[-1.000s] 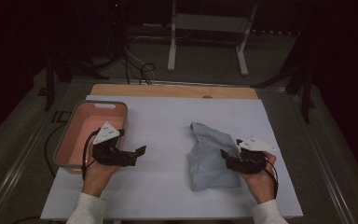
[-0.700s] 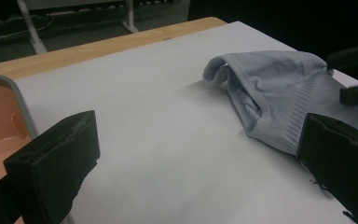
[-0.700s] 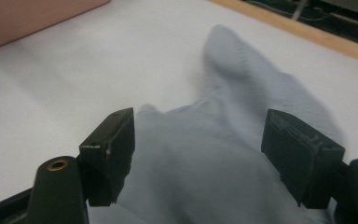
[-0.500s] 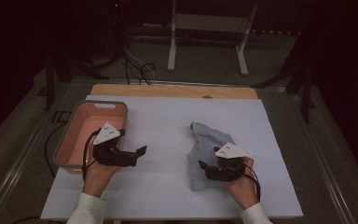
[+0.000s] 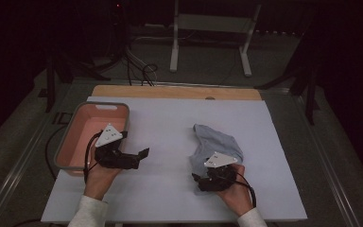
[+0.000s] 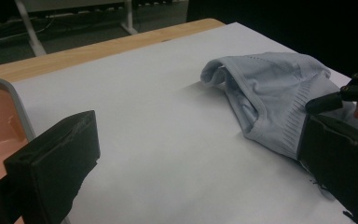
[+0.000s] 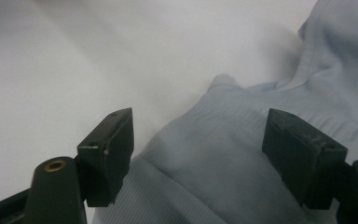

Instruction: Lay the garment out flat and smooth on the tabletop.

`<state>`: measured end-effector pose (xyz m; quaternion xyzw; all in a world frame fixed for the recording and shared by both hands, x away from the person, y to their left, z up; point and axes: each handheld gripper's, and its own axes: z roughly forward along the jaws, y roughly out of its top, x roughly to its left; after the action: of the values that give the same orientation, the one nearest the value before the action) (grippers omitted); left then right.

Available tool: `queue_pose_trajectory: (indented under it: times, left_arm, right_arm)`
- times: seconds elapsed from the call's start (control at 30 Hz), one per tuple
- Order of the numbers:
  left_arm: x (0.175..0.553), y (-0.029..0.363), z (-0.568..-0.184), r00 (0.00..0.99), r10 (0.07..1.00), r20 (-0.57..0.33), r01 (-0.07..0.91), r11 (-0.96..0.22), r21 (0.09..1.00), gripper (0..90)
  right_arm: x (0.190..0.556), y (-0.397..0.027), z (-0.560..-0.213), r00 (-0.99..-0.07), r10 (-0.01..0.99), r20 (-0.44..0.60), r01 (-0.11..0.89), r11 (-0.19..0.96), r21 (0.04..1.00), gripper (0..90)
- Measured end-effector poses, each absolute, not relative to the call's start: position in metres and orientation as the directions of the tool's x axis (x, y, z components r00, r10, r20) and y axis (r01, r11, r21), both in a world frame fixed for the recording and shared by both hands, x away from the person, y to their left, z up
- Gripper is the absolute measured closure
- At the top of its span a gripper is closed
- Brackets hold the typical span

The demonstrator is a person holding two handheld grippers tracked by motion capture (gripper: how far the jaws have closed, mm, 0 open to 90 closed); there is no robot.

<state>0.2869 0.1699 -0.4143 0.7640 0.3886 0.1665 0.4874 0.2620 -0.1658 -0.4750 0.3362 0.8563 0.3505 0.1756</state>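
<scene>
Since the earlier frame the right tool (image 5: 199,180) has slid left and toward the near edge of the pale blue garment (image 5: 216,147), from beside its right side to its near left corner; the left tool (image 5: 143,155) has kept its place and the garment lies as it did. The right tool's jaws are released and stand wide, and the rise in their gap over this stretch is too slight to count as opening. In the right gripper view (image 7: 196,154) they straddle the ribbed hem of the garment (image 7: 242,158), with cloth below and between them; I cannot tell whether the pads touch it, and they do not press on it

The garment lies crumpled on the white sheet of the desk (image 5: 170,123), right of centre. In the left gripper view it (image 6: 270,100) sits well ahead of the left tool (image 6: 198,161), with bare sheet between them

The left tool is released too, jaws spread with nothing between them, just beside the pink tub (image 5: 66,146) at the left side of the desk. A wooden strip (image 5: 175,91) runs along the far edge, and beyond it a white stand (image 5: 210,35) and loose cables (image 5: 142,68) sit on the dark floor
</scene>
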Motion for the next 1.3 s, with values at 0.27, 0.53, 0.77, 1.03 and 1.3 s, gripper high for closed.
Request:
queue_pose_trajectory:
  times: [0.27, 0.53, 0.77, 1.03, 1.3]
  left_arm:
    - [0.286, 0.17, -0.414, 0.642, 0.757, -0.122, 0.431, -0.225, 0.874, 0.4]
    - [0.286, 0.17, -0.413, 0.642, 0.757, -0.122, 0.429, -0.222, 0.876, 0.4]
    - [0.286, 0.17, -0.413, 0.643, 0.756, -0.121, 0.428, -0.223, 0.876, 0.4]
    - [0.286, 0.171, -0.413, 0.641, 0.757, -0.123, 0.427, -0.22, 0.877, 0.4]
    - [0.286, 0.17, -0.414, 0.645, 0.754, -0.123, 0.427, -0.223, 0.876, 0.5]
  right_arm:
    - [0.262, -0.159, -0.487, -0.722, 0.687, -0.081, 0.479, 0.581, 0.658, 30.0]
    - [0.26, -0.153, -0.496, -0.75, 0.655, -0.09, 0.49, 0.643, 0.588, 71.2]
    - [0.259, -0.159, -0.487, -0.742, 0.663, -0.098, 0.477, 0.625, 0.618, 88.7]
    - [0.263, -0.196, -0.455, -0.636, 0.756, -0.158, 0.451, 0.53, 0.719, 89.4]
    - [0.266, -0.242, -0.435, -0.521, 0.84, -0.149, 0.473, 0.43, 0.769, 89.3]
